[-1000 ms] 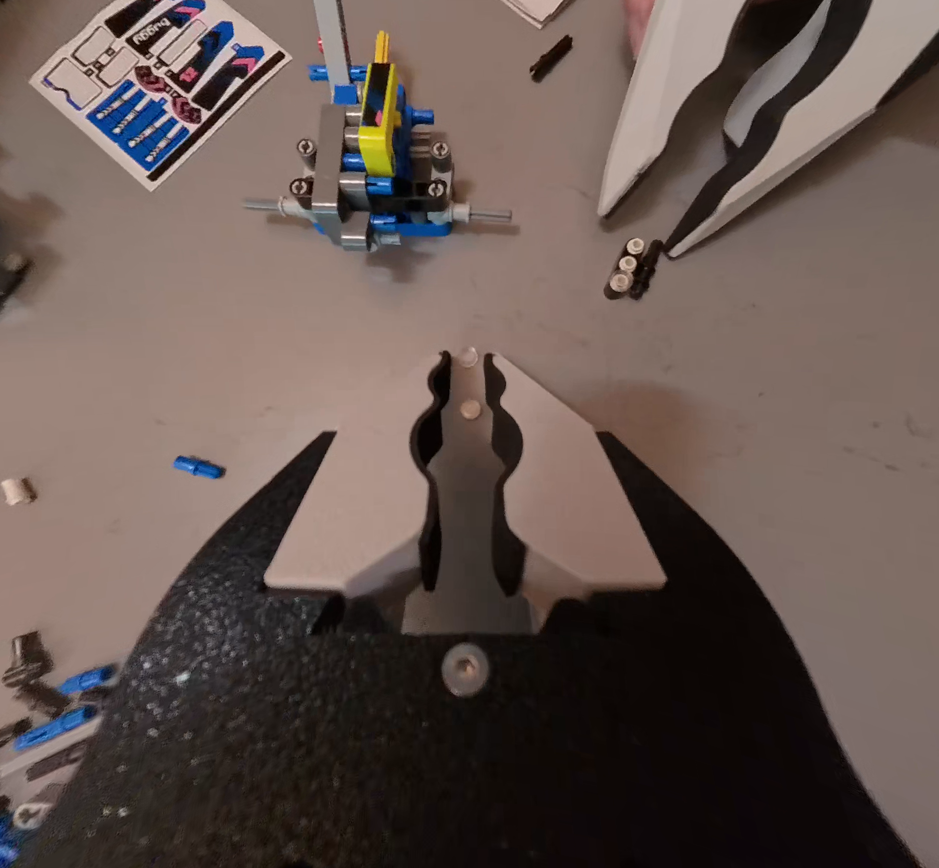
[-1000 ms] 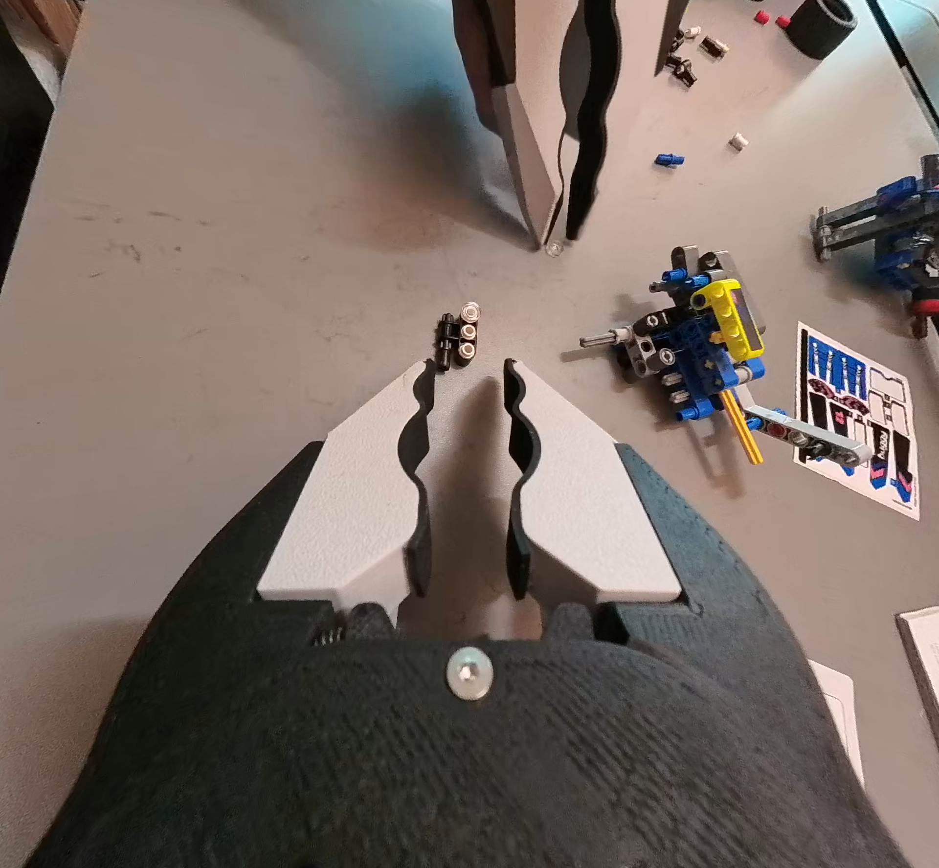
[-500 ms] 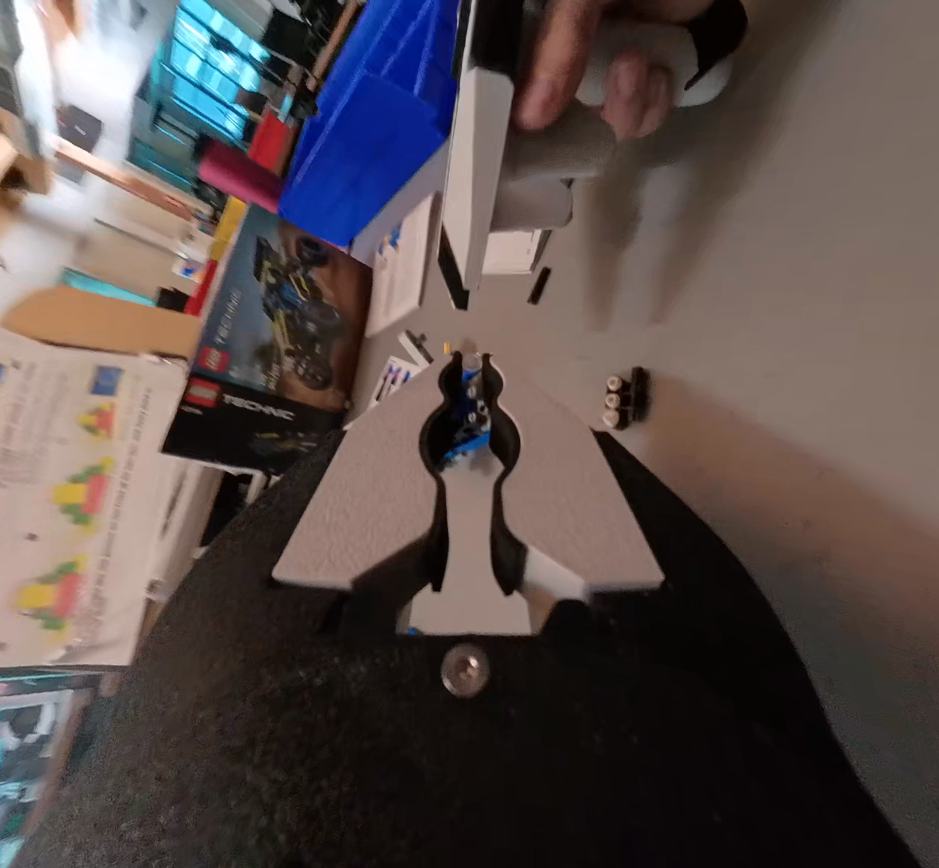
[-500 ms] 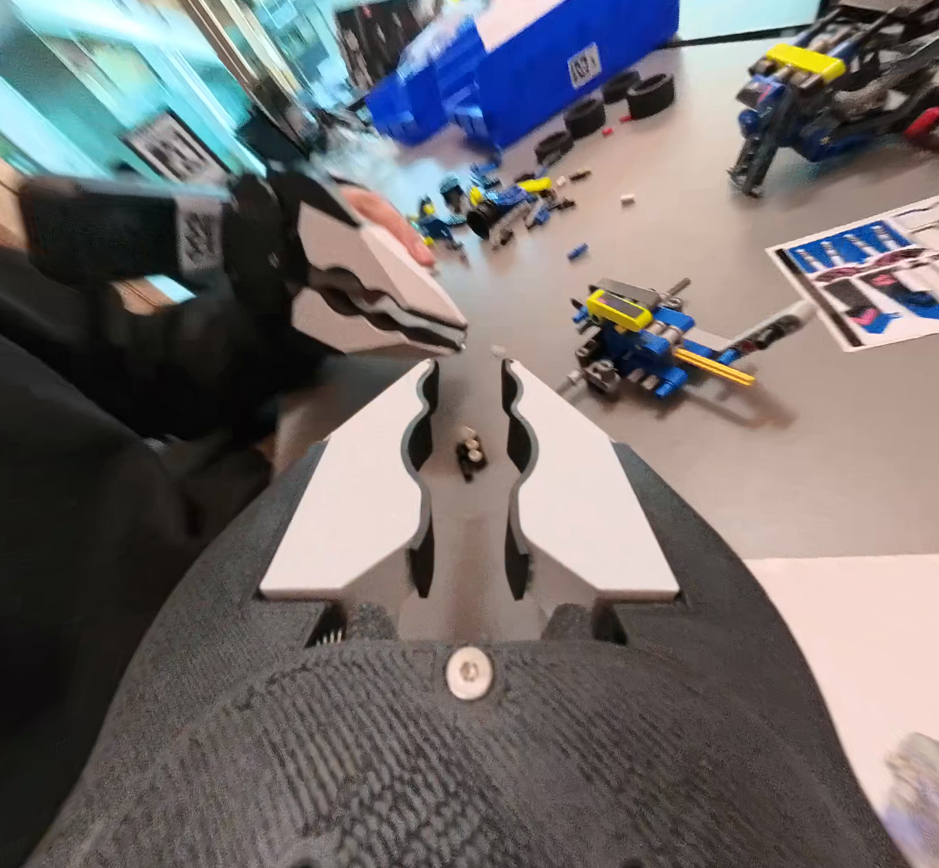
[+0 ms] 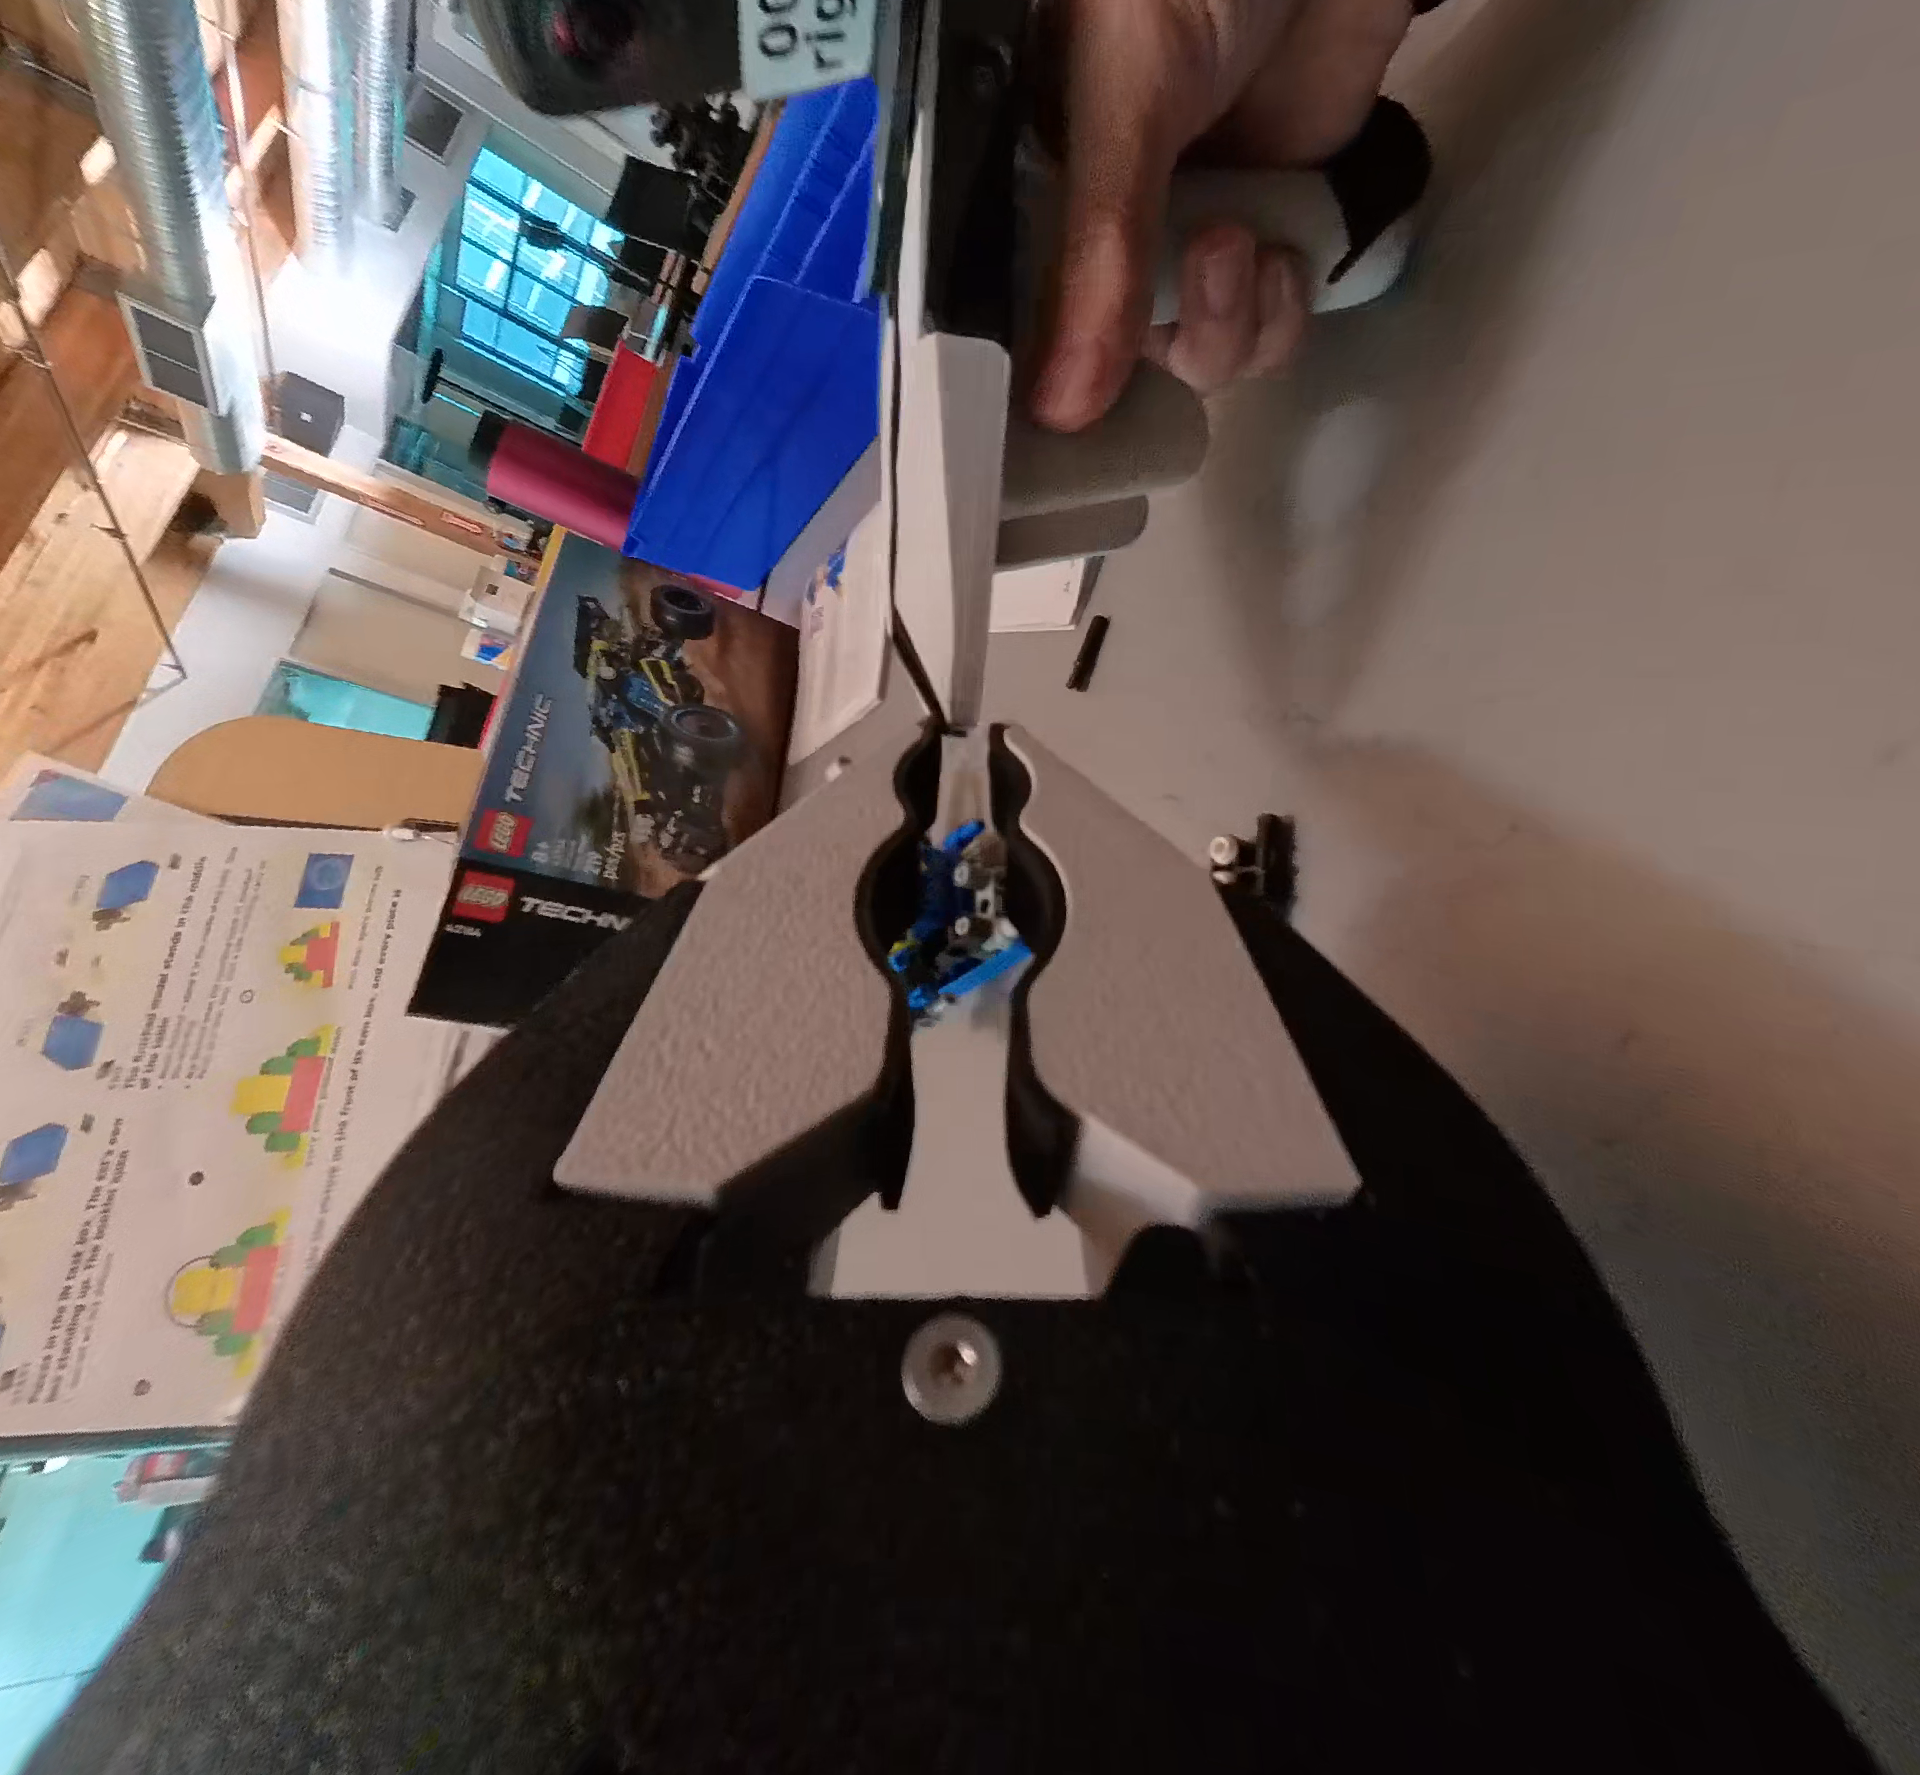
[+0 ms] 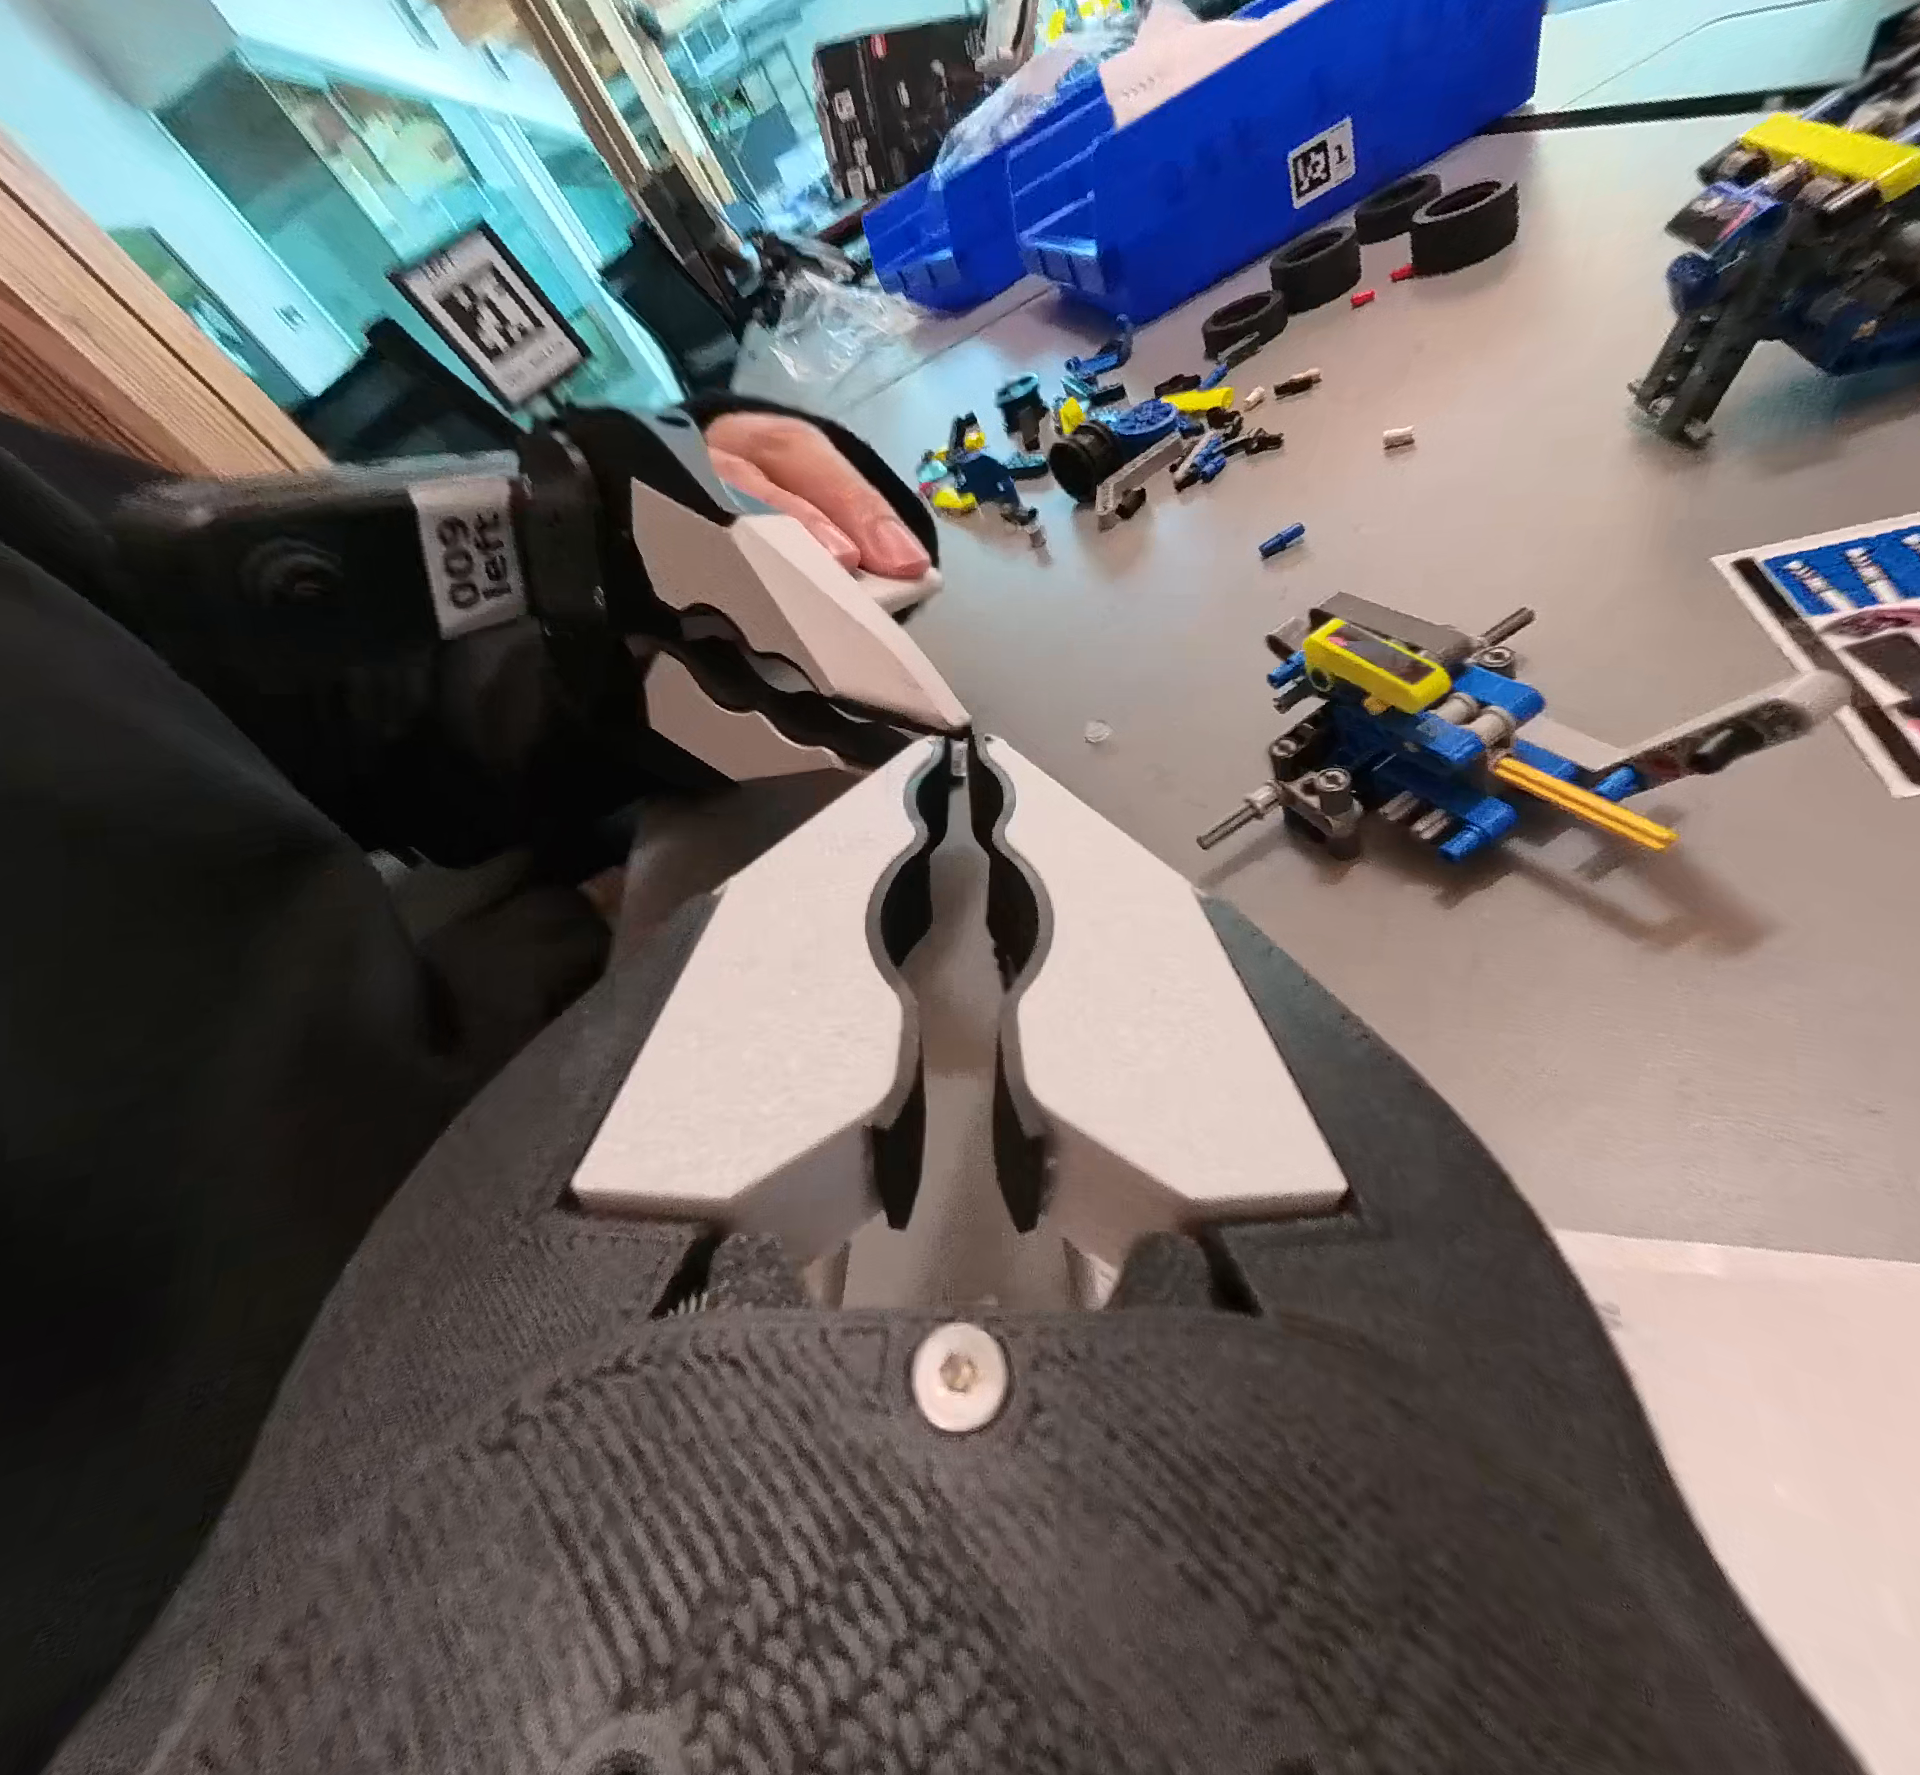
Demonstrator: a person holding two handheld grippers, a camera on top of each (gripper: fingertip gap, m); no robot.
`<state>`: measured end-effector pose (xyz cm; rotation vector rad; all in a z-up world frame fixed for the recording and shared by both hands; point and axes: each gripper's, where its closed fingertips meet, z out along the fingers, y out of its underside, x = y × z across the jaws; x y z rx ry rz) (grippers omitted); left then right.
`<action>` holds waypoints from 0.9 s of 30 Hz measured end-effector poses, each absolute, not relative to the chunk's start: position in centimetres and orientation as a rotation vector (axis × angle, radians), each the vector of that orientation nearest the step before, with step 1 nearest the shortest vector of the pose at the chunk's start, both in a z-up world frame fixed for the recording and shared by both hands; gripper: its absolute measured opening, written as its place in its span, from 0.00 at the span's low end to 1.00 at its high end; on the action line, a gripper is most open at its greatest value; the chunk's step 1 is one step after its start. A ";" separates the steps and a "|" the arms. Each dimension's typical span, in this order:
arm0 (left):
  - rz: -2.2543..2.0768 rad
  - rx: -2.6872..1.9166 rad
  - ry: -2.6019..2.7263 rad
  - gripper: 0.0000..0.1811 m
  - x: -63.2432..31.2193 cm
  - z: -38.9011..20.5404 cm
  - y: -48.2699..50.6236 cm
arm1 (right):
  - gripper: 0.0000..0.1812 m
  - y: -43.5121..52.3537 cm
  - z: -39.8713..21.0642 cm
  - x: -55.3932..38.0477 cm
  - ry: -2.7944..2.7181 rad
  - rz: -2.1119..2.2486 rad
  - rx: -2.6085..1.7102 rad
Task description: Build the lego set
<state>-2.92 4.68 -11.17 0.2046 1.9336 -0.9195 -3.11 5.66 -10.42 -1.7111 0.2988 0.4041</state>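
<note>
Right gripper (image 6: 958,757) tips nearly closed on a small dark piece (image 6: 954,761), mostly hidden. Left gripper (image 5: 958,738) tip-to-tip with it, grip unclear. Blue-yellow lego assembly (image 6: 1392,738) on table right of tips.

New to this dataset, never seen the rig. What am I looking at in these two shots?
No robot: a person holds a two-finger gripper in each hand. Each picture comes from a camera on one gripper, looking along its fingers. The left gripper faces the right gripper; their tips nearly meet over the grey table. A hand grips the right one's handle. On the table: a half-built blue and yellow model, loose pieces, a blue bin, a sticker sheet and a small black piece. Something tiny and dark sits between the right tips; too small to name.
</note>
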 end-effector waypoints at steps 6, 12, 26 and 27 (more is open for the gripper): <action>-1.015 0.108 2.092 0.06 -3.9 -12.8 5.1 | 0.01 4.6 -14.9 -2.7 -0.052 -0.207 -2.096; -1.094 -0.115 2.220 0.04 -4.0 -14.3 6.5 | 0.01 3.4 -17.7 -2.3 -0.499 -0.773 -2.266; -1.261 -0.380 2.401 0.04 -4.0 -14.9 6.7 | 0.12 3.0 -17.7 -4.4 -0.530 -0.395 -2.304; -1.269 -0.383 2.405 0.04 -4.0 -14.8 6.6 | 0.13 2.9 -17.7 -4.4 -0.517 -0.380 -2.306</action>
